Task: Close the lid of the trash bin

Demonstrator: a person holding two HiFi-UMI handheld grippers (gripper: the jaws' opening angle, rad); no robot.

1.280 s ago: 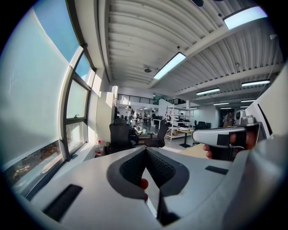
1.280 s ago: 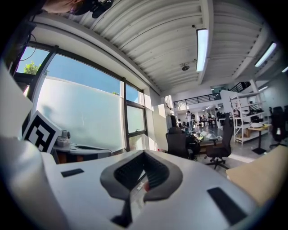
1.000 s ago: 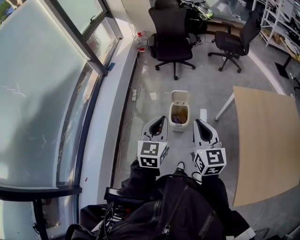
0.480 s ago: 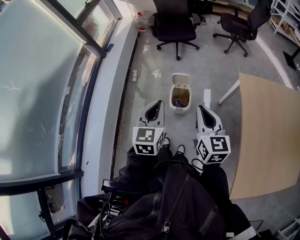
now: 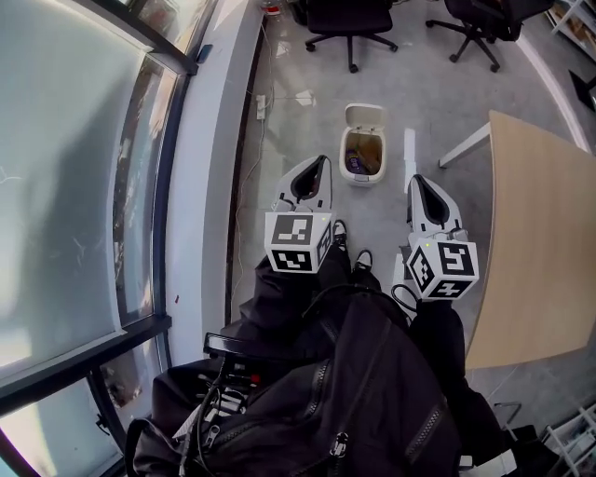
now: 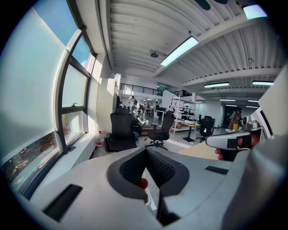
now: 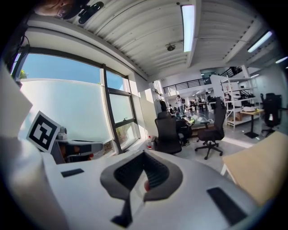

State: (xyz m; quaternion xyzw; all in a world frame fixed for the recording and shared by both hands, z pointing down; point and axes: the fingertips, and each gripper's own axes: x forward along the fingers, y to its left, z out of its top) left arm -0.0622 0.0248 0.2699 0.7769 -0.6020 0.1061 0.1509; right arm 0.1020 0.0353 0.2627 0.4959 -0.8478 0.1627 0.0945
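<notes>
In the head view a small white trash bin (image 5: 363, 172) stands on the grey floor. Its lid (image 5: 364, 115) is tipped up at the far side and rubbish shows inside. My left gripper (image 5: 318, 165) hangs in the air to the bin's near left, jaws shut and empty. Jaws shut as well, my right gripper (image 5: 416, 183) is held to the bin's near right. Neither one touches the bin. The left gripper view has its own jaws (image 6: 145, 152) closed over the floor and the bin hidden. The same holds for the right gripper (image 7: 144, 155) in its own view.
A glass window wall (image 5: 93, 140) and sill run along the left. A wooden table (image 5: 545, 233) stands to the right. Two black office chairs (image 5: 349, 19) are beyond the bin. A white strip (image 5: 411, 149) lies on the floor beside it. The person's dark jacket (image 5: 354, 401) fills the foreground.
The head camera has tipped further down, so the bin and both grippers sit higher in the picture. The grippers still flank the bin, and the right one now sits further right. The lid stays open.
</notes>
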